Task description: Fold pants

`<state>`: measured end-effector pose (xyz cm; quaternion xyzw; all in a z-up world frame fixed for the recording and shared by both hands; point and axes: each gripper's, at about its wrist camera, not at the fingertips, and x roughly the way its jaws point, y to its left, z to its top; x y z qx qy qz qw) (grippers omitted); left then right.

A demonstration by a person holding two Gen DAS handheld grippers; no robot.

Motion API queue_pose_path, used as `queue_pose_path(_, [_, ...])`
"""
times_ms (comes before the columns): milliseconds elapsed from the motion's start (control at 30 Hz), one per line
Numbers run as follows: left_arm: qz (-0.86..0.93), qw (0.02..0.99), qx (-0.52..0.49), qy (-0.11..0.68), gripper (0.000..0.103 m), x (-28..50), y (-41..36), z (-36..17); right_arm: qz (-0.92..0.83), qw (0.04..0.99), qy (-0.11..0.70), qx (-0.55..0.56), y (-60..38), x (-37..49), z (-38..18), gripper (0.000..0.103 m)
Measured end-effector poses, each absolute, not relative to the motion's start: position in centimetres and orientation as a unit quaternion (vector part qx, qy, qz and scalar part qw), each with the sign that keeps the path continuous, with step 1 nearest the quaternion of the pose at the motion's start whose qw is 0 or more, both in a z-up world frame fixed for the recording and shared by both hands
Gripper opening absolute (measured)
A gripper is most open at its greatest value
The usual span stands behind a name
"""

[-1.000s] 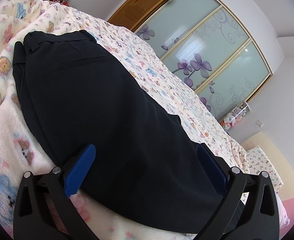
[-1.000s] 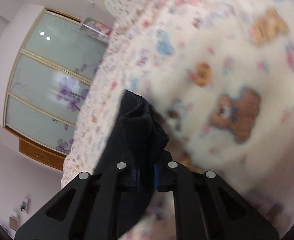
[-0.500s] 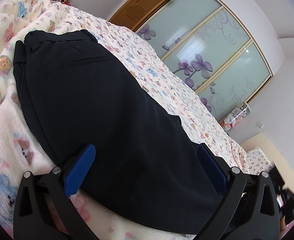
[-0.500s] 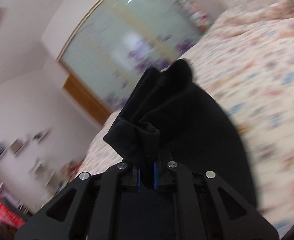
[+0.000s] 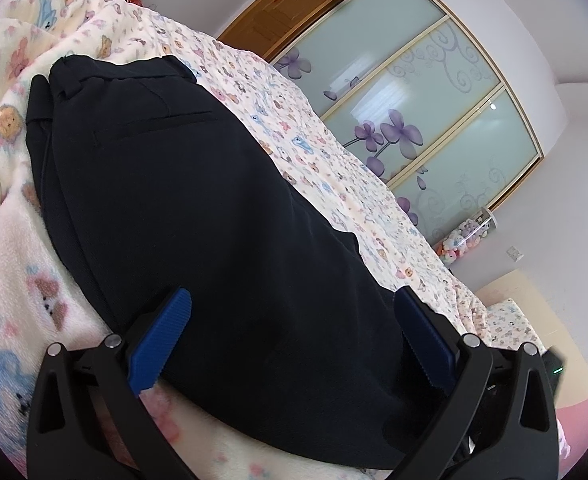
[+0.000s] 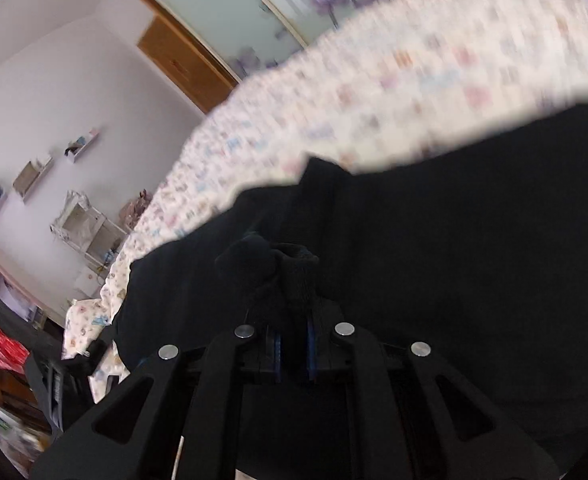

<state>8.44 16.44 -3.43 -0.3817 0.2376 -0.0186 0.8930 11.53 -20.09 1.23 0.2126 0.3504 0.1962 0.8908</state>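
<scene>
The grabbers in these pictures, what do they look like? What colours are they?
The left gripper has a black frame with triangle cut-outs and round silver bolts. Its fingers wear bright blue ridged pads. The right gripper has the same black frame and silver bolts, with only thin blue edges showing. No cables or sleeves are visible.

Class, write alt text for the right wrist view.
The right tongs are shut on a bunched fold of dark navy fabric pants, above a blurred cream bedspread with small pastel prints.
</scene>
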Motion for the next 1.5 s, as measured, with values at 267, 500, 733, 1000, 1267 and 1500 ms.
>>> queue_pose_path(267, [-0.022, 0.891, -0.386, 0.237, 0.101, 8.4, 16.4, -3.4, 0.23, 0.876, 0.424, -0.015, -13.6, 10.4, -0.6, 0.071])
queue_pose_path(500, [-0.021, 0.888, -0.39, 0.243, 0.101, 8.1, 16.6, -3.0, 0.269, 0.861, 0.423, 0.088, -14.0, 10.8, -0.4, 0.077])
queue_pose_path(733, [-0.026, 0.882, -0.412, 0.226, 0.101, 6.7, 17.8, -1.8, 0.298, 0.842, 0.412, 0.18, -15.2, 11.5, -0.3, 0.077])
queue_pose_path(1000, [0.002, 0.883, -0.408, 0.232, 0.101, 4.8, 20.5, 0.1, 0.314, 0.81, 0.438, 0.231, -16.9, 11.5, -0.2, 0.078])
queue_pose_path(1267, [-0.008, 0.837, -0.446, 0.318, 0.101, 4.5, 22.5, -1.5, 0.344, 0.831, 0.405, 0.166, -22.0, 5.4, 2.7, 0.094])
queue_pose_path(1500, [-0.025, 0.797, -0.487, 0.357, 0.101, 7.4, 23.2, -3.8, 0.354, 0.832, 0.393, 0.167, -23.7, 4.2, 2.7, 0.096])
